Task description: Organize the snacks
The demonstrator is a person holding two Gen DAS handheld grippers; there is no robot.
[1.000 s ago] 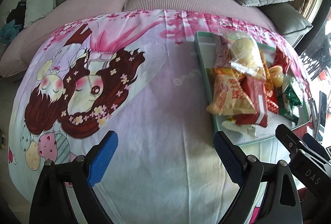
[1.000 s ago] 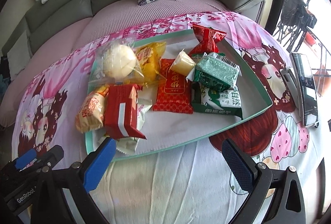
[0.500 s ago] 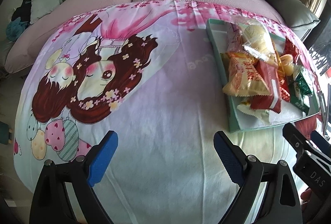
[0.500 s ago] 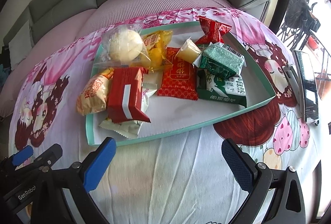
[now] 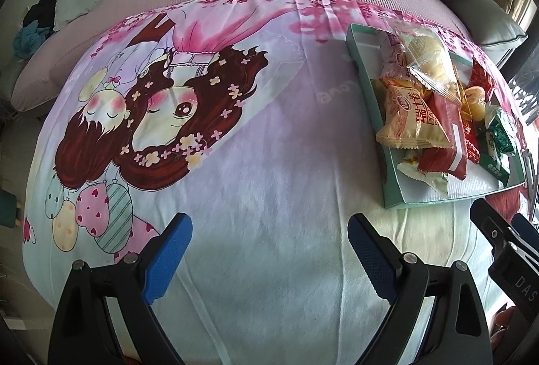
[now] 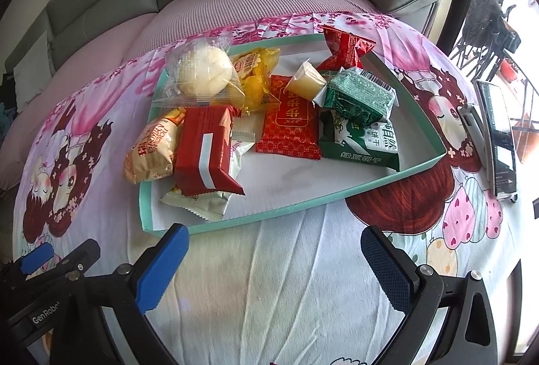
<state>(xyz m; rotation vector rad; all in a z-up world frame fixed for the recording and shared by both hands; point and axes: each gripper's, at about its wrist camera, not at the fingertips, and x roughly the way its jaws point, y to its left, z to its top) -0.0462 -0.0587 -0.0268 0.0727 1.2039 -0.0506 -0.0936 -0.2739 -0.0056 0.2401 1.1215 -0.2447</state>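
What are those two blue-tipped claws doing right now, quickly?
Left gripper: open, holding nothing, above the cartoon-print cloth.
Right gripper: open, holding nothing.

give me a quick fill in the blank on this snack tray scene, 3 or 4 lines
1. The snacks lie piled in a shallow tray with a ____ rim.
2. The round bun is sealed in a ____ plastic wrapper.
3. The left gripper and the right gripper both have their jaws ____.
4. The dark green packet rests on top of another ____ packet.

Missing words: teal; clear; open; green
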